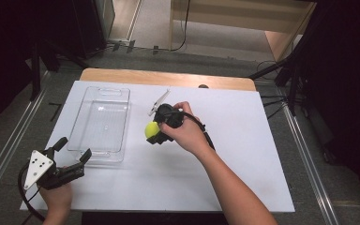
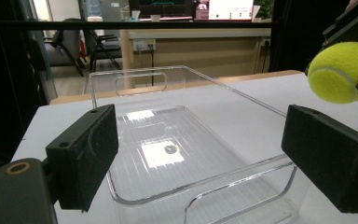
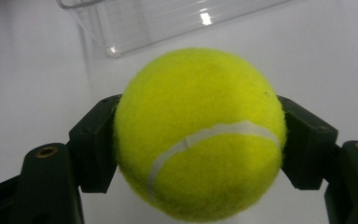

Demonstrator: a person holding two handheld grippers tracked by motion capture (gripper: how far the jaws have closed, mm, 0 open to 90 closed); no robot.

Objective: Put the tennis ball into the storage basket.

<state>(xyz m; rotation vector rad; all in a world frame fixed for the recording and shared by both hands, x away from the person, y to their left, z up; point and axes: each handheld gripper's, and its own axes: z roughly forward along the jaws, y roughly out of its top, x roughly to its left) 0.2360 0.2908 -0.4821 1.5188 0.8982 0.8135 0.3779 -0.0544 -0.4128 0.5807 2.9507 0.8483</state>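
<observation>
A yellow tennis ball (image 1: 151,130) hangs over the middle of the white table, a little right of the clear plastic tray (image 1: 120,123). My right gripper (image 1: 155,132) is shut on it; in the right gripper view both black pads press the sides of the tennis ball (image 3: 199,133), and a corner of the tray (image 3: 121,28) lies beyond. My left gripper (image 1: 73,150) rests at the table's front left corner, open with nothing between its jaws. In the left gripper view the tray (image 2: 223,177) lies just ahead, empty, and the tennis ball (image 2: 341,72) shows at the upper right.
The white table top (image 1: 243,154) lies on a wooden desk whose far edge (image 1: 168,77) shows behind it. Dark stands and cables flank the table on both sides. Bare white surface stretches right of the ball.
</observation>
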